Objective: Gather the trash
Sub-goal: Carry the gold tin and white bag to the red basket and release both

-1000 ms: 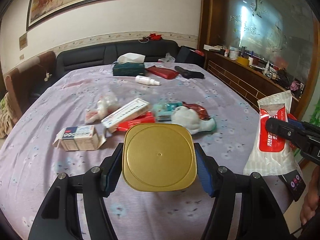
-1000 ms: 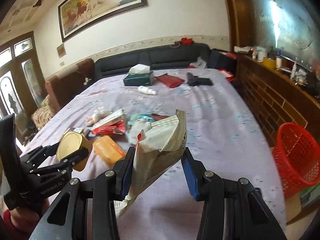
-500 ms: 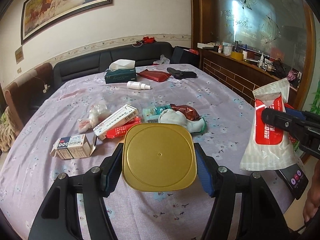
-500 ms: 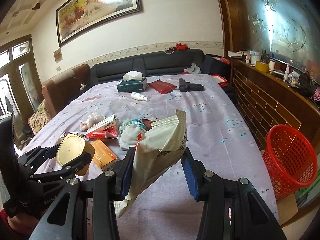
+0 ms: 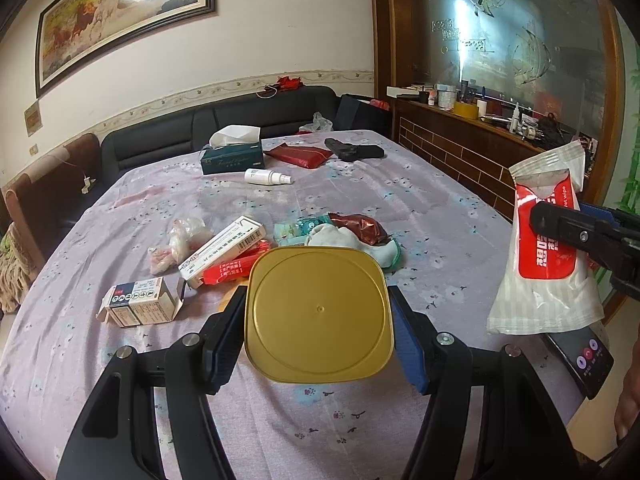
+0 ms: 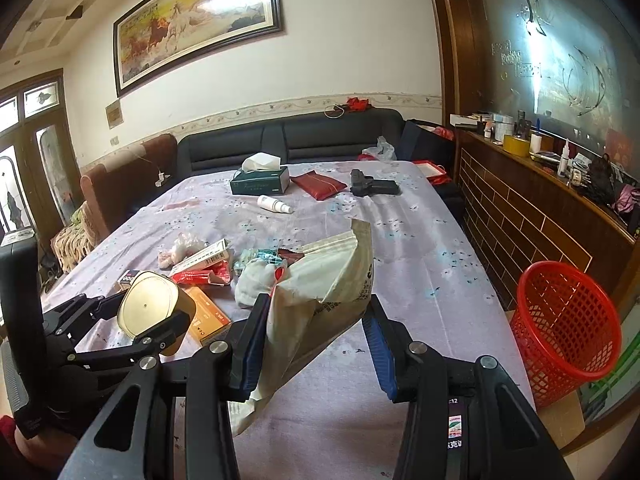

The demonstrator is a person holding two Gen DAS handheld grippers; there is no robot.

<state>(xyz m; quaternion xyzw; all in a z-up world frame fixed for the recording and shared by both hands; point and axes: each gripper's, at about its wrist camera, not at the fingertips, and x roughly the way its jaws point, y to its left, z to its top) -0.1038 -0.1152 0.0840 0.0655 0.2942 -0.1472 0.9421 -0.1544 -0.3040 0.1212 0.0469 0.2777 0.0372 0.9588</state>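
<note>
Gold, smooth and square with rounded corners, the tin [image 5: 318, 314] fills my left gripper [image 5: 318, 332], clamped between blue pads above the lilac flowered tablecloth [image 5: 420, 208]. On my right view, the right gripper [image 6: 314, 344] pinches a crinkled wipes packet [image 6: 324, 280]; a red mesh basket [image 6: 566, 328] stands at three o'clock.

L gripper [image 5: 318, 332] clamps gold tin [image 5: 318, 314].
</note>
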